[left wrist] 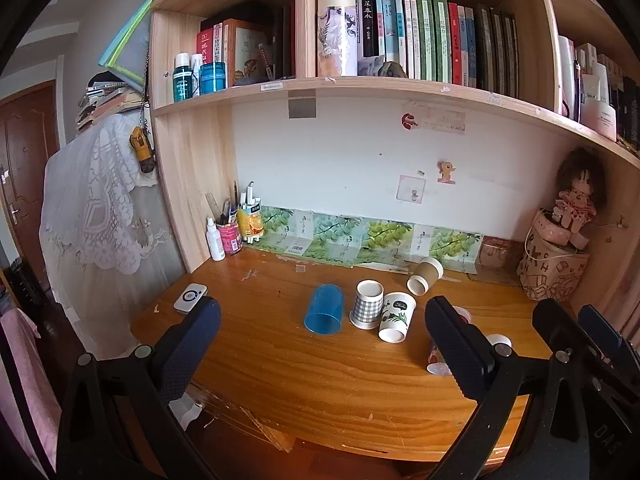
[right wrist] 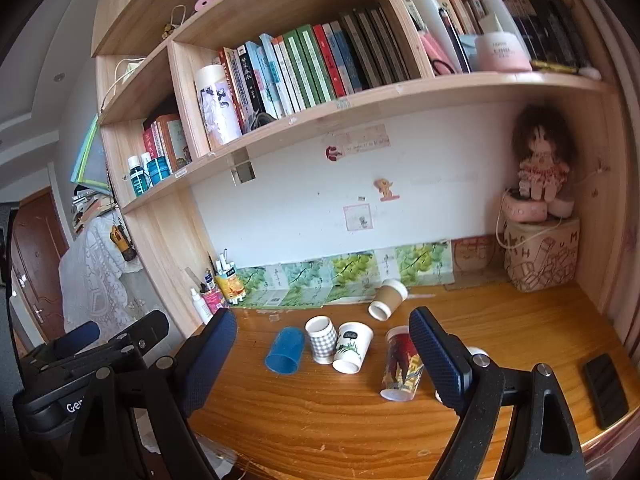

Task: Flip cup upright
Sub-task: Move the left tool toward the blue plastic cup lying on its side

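Several cups sit on the wooden desk (left wrist: 280, 380). A blue plastic cup (left wrist: 325, 309) (right wrist: 285, 351) lies on its side, mouth toward me. A checked cup (left wrist: 367, 304) (right wrist: 321, 339) stands upright beside a white leaf-print cup (left wrist: 396, 317) (right wrist: 352, 347) lying tilted. A brown paper cup (left wrist: 425, 275) (right wrist: 388, 299) lies on its side at the back. A red printed cup (right wrist: 402, 364) stands mouth down, mostly hidden in the left wrist view. My left gripper (left wrist: 320, 360) and my right gripper (right wrist: 324, 364) are both open and empty, hovering over the desk's front.
A white pad (left wrist: 191, 298) lies at the desk's left. A black phone (right wrist: 605, 390) lies at the right edge. A pen holder and bottles (left wrist: 228, 232) stand back left. A patterned box with a doll (left wrist: 554, 268) stands back right. A shelf of books hangs overhead.
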Action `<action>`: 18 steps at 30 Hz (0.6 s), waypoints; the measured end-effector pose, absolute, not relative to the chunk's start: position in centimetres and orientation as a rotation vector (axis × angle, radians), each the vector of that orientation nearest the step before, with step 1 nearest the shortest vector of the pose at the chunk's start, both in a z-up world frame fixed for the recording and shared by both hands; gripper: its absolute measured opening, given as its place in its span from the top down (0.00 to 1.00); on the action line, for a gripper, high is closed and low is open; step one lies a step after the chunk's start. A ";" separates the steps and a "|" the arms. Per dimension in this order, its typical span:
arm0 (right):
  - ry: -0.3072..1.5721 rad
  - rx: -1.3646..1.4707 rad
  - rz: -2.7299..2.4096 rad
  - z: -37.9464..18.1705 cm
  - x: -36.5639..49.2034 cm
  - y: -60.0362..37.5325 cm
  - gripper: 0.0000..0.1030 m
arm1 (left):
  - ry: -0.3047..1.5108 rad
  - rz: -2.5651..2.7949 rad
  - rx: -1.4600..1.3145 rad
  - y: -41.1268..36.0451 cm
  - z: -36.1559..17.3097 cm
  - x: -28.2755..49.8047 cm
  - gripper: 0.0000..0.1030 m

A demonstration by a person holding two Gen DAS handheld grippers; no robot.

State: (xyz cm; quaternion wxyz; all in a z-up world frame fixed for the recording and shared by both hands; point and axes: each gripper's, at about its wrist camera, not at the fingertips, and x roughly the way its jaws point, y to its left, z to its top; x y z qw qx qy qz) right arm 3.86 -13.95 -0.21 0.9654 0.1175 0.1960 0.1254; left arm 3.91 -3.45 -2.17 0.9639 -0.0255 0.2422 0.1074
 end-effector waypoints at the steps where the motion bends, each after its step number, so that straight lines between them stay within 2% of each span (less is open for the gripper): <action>1: 0.402 0.247 0.262 -0.3 4.0 -14.0 0.14 | 0.490 0.223 -0.051 -3.5 -2.1 3.9 0.01; 18: 0.405 0.199 0.339 0.1 6.9 -11.3 0.14 | 0.505 0.240 -0.113 -0.6 -2.9 6.4 0.01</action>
